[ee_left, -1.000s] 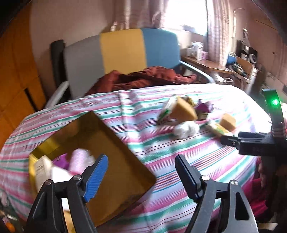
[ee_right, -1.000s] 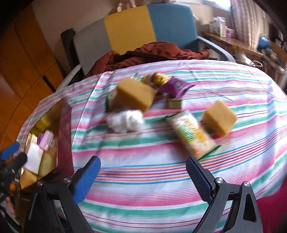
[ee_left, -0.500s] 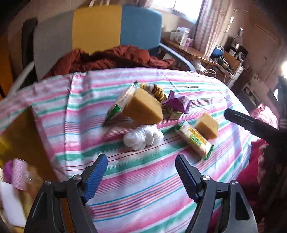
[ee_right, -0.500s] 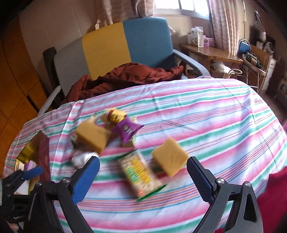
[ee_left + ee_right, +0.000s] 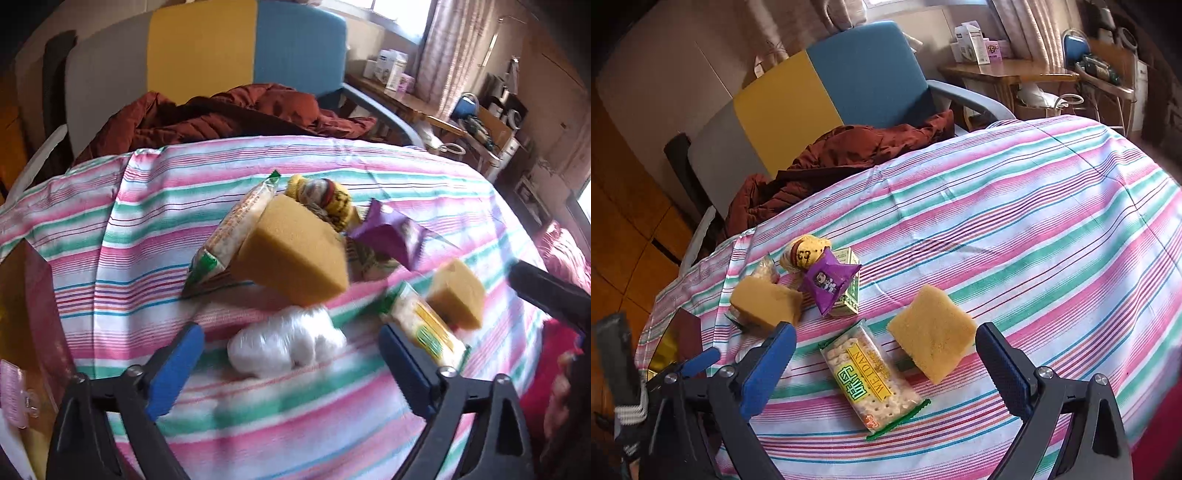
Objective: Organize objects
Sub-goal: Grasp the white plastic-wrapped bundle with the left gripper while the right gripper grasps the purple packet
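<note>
Striped cloth (image 5: 1034, 206) covers the table under both tongs. The left gripper (image 5: 291, 354) is opening wide and holds nothing; a white plastic bundle (image 5: 284, 343) lies between its blue pads, not touched. The right gripper (image 5: 886, 358) stands wide open and empty, with a cracker pack (image 5: 871, 376) and a yellow sponge (image 5: 932, 338) lying between its fingers.

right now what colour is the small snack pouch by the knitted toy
Purple snack pouch, clearest in the right wrist view.
</note>
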Demonstrator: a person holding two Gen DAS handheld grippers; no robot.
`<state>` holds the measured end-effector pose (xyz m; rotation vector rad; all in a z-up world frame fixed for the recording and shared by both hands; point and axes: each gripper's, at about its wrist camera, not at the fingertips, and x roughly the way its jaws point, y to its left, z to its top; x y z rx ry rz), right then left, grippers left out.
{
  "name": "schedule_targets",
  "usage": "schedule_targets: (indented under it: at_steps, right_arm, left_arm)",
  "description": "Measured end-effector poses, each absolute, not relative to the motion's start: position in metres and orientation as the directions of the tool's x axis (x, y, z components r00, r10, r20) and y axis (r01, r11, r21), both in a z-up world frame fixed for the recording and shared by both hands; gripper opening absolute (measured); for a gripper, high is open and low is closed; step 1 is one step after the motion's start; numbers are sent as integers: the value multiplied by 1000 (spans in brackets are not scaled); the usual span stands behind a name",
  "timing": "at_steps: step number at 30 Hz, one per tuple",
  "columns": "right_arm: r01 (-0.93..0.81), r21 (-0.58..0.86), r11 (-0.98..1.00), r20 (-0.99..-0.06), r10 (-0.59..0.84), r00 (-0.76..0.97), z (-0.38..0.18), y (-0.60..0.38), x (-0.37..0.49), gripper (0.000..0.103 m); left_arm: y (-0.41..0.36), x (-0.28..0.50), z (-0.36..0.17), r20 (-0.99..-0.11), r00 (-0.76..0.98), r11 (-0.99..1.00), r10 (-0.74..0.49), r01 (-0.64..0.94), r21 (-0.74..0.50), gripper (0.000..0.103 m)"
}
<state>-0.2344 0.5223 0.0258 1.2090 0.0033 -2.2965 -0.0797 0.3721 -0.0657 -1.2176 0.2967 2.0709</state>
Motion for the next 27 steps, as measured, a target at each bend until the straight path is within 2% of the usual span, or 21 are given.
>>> schedule_targets:
  at_steps: [2, 4, 5, 6, 9, 15, 20, 22, 24, 27]
  right_arm:
    - [469, 231, -852, -764, -458, -455, 26, 520, -233, 98]
    - [477, 229, -849, -764, -460, -452, 26, 519, -231, 98]
    - [481, 226, -847, -764, -460, -453, 27, 519, -231, 98]
    - [483, 222, -847, -763, -459, -455, 27, 519, -231, 98]
    - [494, 204, -845, -763, -454, -461, 27, 516, -229, 98]
    - [532, 178, -828, -782, -447, -434, 25, 507, -223, 98]
    - [595, 149, -790, -793, -454, -405, 32, 490, -224, 98]
    - [626, 127, -770, -794, -457, -401, 36, 481, -228, 98]
    - [643, 107, -759, -796, -453, -402, 37, 474, -235, 98]
    - [651, 108, -751, -789, -463, -404, 35, 467, -244, 98]
  left_arm:
    - [378, -85, -78, -850, -309, -741, 427, -658, -133, 99]
    - [378, -88, -89, -864, -304, -759, 402, -638, -129, 82]
    - [376, -91, -98, -871, -278, -767, 405, -622, -158, 64]
    - [371, -90, -100, -860, -302, -778, 412, -608, -159, 56]
    - [367, -85, -101, -850, -334, -774, 407, -620, -127, 50]
    - [360, -81, -102, -835, -344, -755, 429, -644, -123, 50]
    - [347, -81, -96, -836, -311, -764, 452, -619, -183, 52]
    - [341, -78, -94, -830, -306, -766, 467, -609, -206, 59]
    - [332, -74, -88, -810, -308, -763, 498, -600, -241, 82]
    - [325, -71, -78, -795, -324, -762, 513, -598, -248, 85]
